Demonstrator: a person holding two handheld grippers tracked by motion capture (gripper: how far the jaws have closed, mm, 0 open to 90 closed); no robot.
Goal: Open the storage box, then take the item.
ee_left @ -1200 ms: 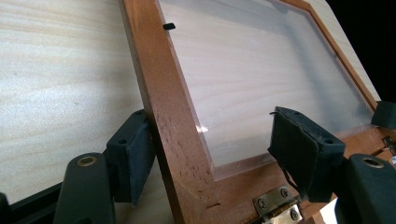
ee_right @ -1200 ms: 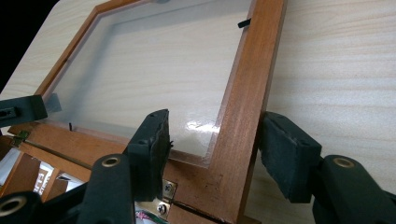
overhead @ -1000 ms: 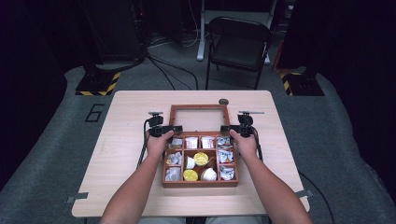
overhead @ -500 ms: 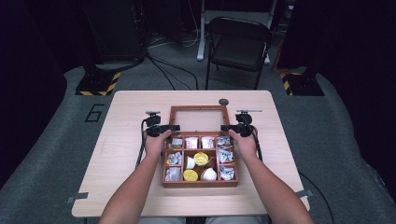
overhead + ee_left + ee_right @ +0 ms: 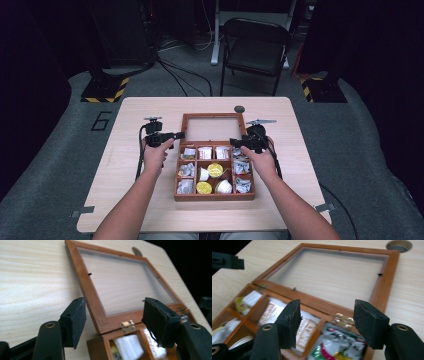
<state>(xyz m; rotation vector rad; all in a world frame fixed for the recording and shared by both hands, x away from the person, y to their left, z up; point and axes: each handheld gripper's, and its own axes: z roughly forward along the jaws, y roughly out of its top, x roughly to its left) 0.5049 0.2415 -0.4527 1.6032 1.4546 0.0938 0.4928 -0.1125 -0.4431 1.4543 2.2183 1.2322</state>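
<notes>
A wooden box with several compartments sits mid-table, holding tea packets and small round cups. Its glass-paned lid lies open and flat on the table behind it. My left gripper hovers by the box's back left corner, above the brass hinge. Its jaws have just been closing but stand apart with nothing between them. My right gripper is over the back right corner and its hinge. Its jaws have just been opening and grip nothing.
The light wooden table has a round cable grommet just behind the lid. A folding chair stands beyond the far edge. Bare tabletop lies to the left and right of the box.
Both hands have lifted a little off the box's back corners. The left gripper has drawn slightly left, away from the box. The lid lies as before.
</notes>
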